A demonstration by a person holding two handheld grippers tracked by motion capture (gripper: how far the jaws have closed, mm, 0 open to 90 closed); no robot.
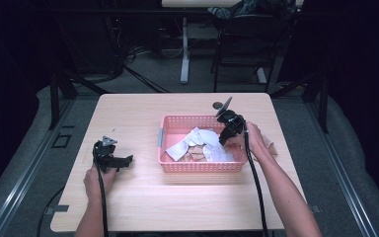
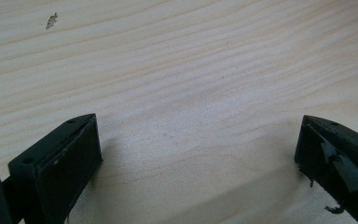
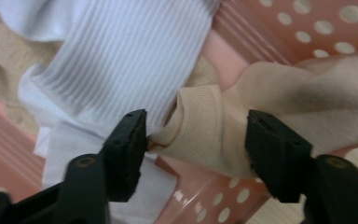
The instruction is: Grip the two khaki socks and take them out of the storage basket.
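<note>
thing: beige sock [image 3: 200, 126] in pink basket [image 1: 168, 132], at its right end beside white socks [image 1: 205, 143] | right gripper [image 3: 193, 140] fingers half-wide around its cuff, not pressing | left gripper [image 2: 196, 154] fingers wide over bare surface [image 2: 177, 60] | handling: soft, light, limp; pinch the folded cuff | right gripper view shows the cuff's weave, high view the whole pile

A: What do the tools look like?
B: Both are black. The left gripper [image 1: 128, 160], lower left in the high view, carries a grey three-cornered plate on top; the right gripper [image 1: 223, 140], right of centre, has one too.
A: Cables?
B: A black cable trails from each toward the bottom edge.
A: Sleeves?
B: None; the forearms are bare.
</note>
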